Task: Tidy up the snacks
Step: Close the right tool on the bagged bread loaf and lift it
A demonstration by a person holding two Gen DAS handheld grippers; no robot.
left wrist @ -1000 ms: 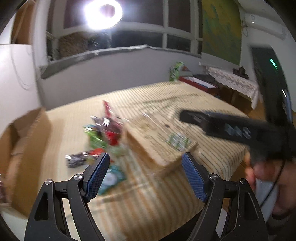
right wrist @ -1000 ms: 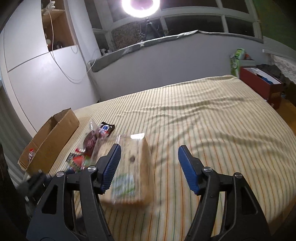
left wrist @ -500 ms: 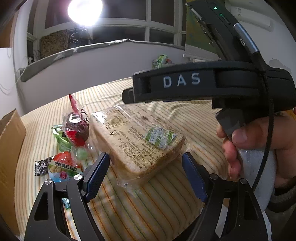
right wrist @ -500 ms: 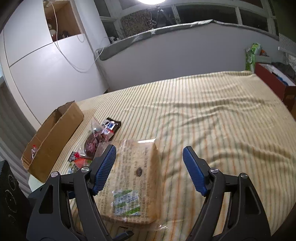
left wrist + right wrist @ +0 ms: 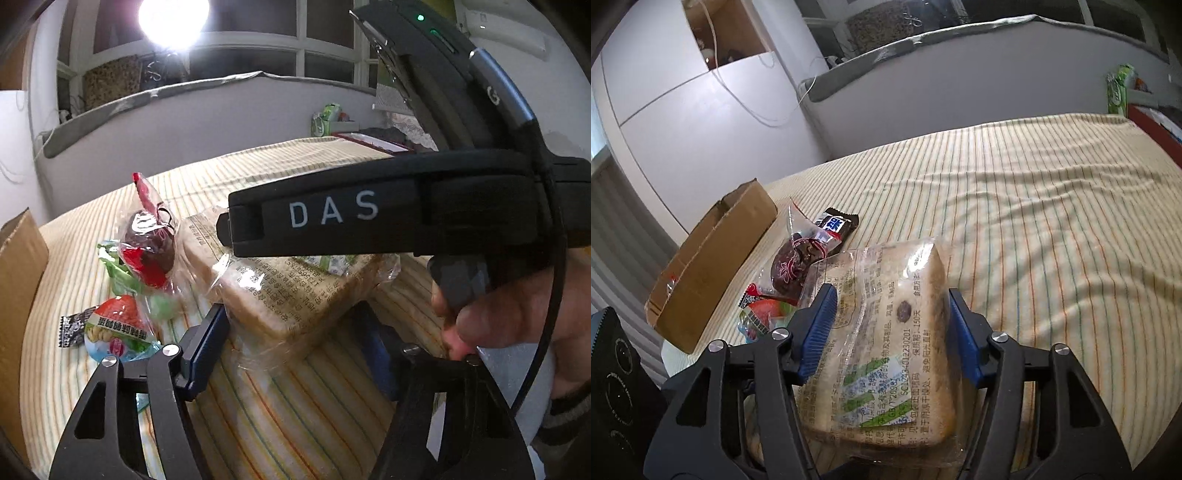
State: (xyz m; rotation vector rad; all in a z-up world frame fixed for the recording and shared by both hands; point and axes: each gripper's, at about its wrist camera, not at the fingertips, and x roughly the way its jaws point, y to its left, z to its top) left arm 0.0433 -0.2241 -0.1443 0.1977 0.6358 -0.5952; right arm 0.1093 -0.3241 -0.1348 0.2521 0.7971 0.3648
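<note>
1. Bread: one clear-wrapped loaf of sliced bread (image 5: 886,354) lies on a striped bed (image 5: 1052,229), printed label up.
2. Right gripper (image 5: 892,334): the blue fingers (image 5: 817,332) stand one on each long side of the loaf. The jaws are closing. The right one lies against the crust edge, the left one against the wrapper; I cannot tell whether they press yet.
3. Left gripper (image 5: 295,343): it comes at the same loaf (image 5: 291,295) from the near end. The jaws are closing with the loaf end and its loose wrapper between them. The left finger (image 5: 207,347) touches the wrapper; the right one is shaded and partly hidden, contact not clear.
4. In the left wrist view the black body of the right gripper (image 5: 388,214) crosses above the loaf, marked "DAS", with a hand (image 5: 517,317) around its grip.
5. Other snacks, all left of the fingers of both grippers:
   - a clear bag with a dark round cake (image 5: 794,266), just beside the loaf's far left corner;
   - a dark chocolate bar wrapper (image 5: 836,225) beyond that bag;
   - a red and green packet (image 5: 118,325), just left of the left gripper's left finger;
   - a small black sachet (image 5: 72,326), touching that packet.
6. Cardboard box (image 5: 709,266): open, at the left edge of the bed, further left than the snacks and apart from the loaf. Contents mostly hidden.
</note>
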